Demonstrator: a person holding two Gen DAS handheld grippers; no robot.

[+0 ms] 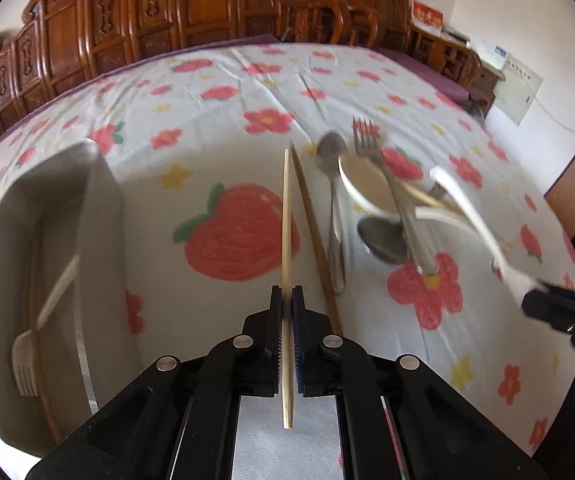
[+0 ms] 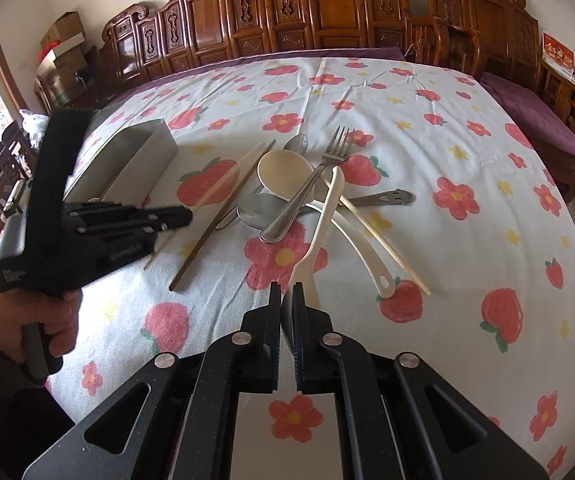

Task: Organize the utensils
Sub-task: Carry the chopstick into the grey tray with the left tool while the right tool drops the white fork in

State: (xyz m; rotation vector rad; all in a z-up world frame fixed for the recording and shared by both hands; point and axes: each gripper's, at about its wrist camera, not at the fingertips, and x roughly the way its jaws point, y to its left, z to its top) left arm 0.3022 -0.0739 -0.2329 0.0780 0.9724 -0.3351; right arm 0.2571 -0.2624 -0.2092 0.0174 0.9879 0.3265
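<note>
Left gripper (image 1: 286, 294) clamping a pale chopstick (image 1: 286, 216) for the near-left tray (image 1: 99, 208); right gripper (image 2: 286, 294) pinching a white spoon (image 2: 319, 232), freeing the pile.

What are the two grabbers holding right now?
Left gripper: closed on a pale chopstick.
Right gripper: closed on the handle of a white plastic utensil.

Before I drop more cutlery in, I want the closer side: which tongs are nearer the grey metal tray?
Left. The left tongs, gripping a pale wooden chopstick, sit beside the grey metal tray; the right tongs are beyond the utensil pile.
</note>
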